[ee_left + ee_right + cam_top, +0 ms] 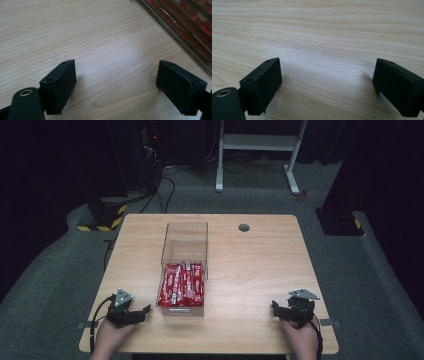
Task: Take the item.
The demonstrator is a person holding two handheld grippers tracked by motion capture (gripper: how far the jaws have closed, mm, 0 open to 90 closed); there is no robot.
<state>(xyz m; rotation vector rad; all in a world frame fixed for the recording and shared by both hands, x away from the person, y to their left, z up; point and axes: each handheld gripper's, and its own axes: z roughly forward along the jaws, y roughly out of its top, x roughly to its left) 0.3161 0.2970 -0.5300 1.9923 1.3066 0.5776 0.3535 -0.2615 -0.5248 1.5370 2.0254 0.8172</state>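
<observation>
- A clear plastic rectangular box [182,270] is seen standing on the light wooden table [260,265], a little left of the table's middle, with its long side running away from the person.
- The near half of the box is packed with red foil snack sticks [182,285], laid side by side lengthwise; the far half is seen through to the table.
- The black left gripper [142,311] is held low over the near left part of the table, just beside the box's near left corner and apart from it.
- Its jaws are spread wide, with bare wood between them; in the left gripper view the box edge [180,32] is caught at the upper right.
- The black right gripper [275,307] is held near the right near edge, well apart from the box.
- Its jaws are likewise spread wide over bare wood, nothing being held.
</observation>
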